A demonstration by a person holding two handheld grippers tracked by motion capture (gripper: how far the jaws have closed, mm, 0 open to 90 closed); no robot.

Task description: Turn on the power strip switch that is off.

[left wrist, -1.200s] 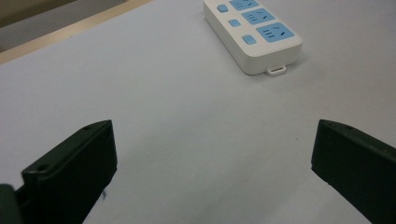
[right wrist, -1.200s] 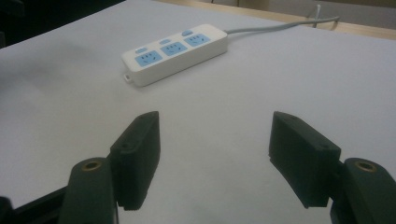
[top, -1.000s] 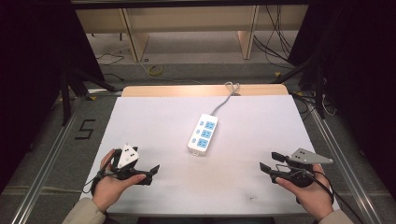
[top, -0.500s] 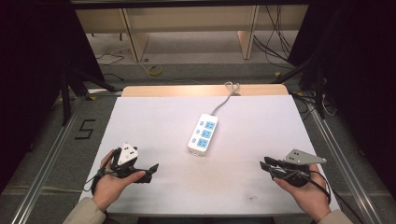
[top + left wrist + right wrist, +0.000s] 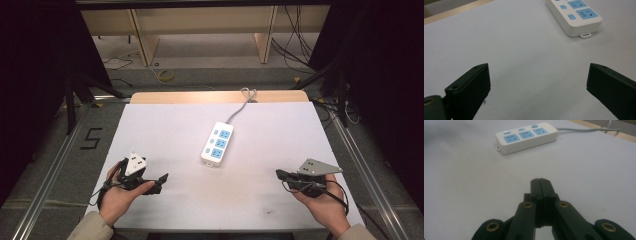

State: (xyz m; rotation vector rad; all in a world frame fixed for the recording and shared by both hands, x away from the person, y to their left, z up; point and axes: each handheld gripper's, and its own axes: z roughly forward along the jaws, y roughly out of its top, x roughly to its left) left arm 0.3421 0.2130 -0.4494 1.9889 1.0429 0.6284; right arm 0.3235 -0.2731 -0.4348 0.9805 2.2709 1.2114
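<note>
Tongs rest near the power strip (image 5: 218,143): left tongs (image 5: 159,182) spread wide, right tongs (image 5: 280,175) closed (both empty).

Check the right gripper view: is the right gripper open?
No, the right gripper has its two black jaws pressed together, holding nothing, short of the power strip.

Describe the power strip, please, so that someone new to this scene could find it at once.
Look at the white table between the two hand-held grippers. Near its middle, slightly toward the far edge, lies the power strip: a white oblong bar set at a slant, its grey cable running off the far edge. Its three blue sockets, each with a small blue switch, mark it out on the white table.
</note>
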